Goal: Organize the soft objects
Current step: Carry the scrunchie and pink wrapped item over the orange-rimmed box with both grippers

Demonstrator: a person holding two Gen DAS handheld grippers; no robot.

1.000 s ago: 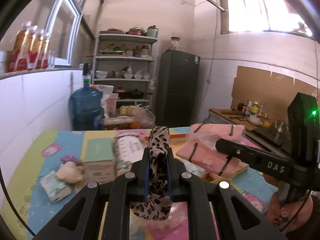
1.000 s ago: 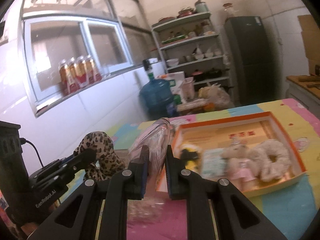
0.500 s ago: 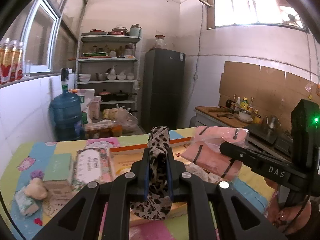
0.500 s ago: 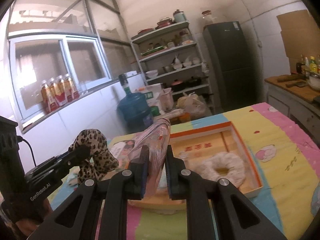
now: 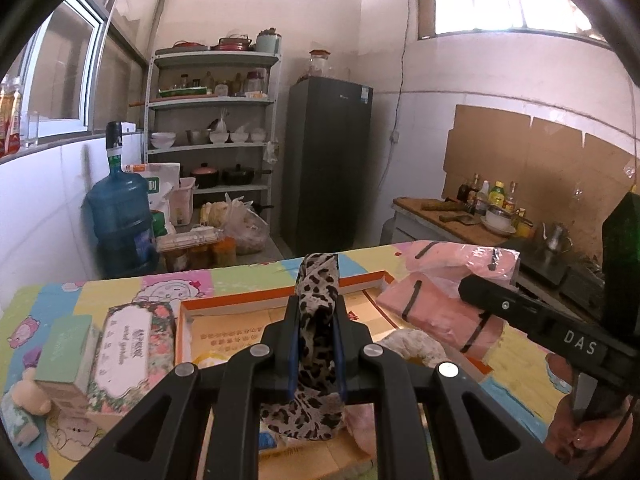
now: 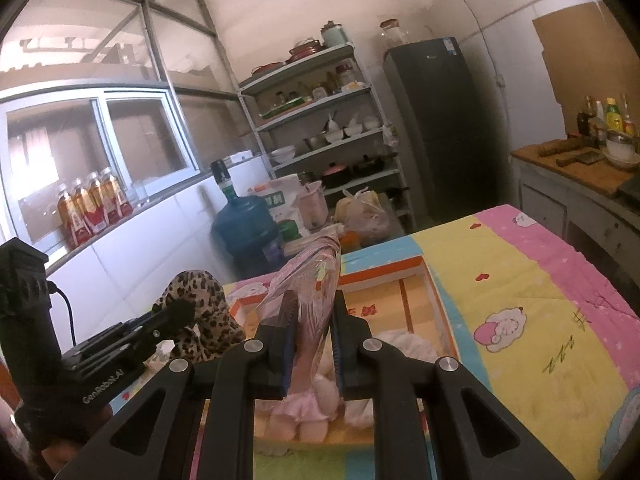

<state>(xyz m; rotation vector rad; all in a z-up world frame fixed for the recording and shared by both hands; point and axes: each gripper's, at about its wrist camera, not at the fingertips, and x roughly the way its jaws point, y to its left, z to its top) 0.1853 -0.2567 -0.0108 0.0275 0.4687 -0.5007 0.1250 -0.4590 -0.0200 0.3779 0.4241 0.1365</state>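
While both grippers hang above the near edge of the orange-rimmed box (image 5: 248, 300), each carries a load: the left gripper (image 5: 316, 344) has its jaws clamped on a leopard-print fabric piece (image 5: 316, 296), which stands up between the pads and droops below them; the right gripper (image 6: 312, 336) has its jaws pressed together on a pink item in a clear plastic bag (image 6: 316, 272). Neither item is down yet. Already in the box: a fluffy cream ring (image 5: 412, 344) and, directly below the right jaws, a pale plush figure in a pink skirt (image 6: 304, 412). Left outside on the cartoon-print tablecloth (image 6: 520, 304): a floral tissue pack (image 5: 132, 344), a green box (image 5: 66, 352), a small plush toy (image 5: 28, 396). Judgement: task roughly midway; two releases pending, then the leftovers. Box floor looks open at the far side, near its back wall. Right of the box the cloth is bare, giving room to swing out. The two grippers sit close together, so collision is the main risk. Beyond the table: water jug (image 5: 120, 220), shelving (image 5: 212, 120), fridge (image 5: 328, 160).
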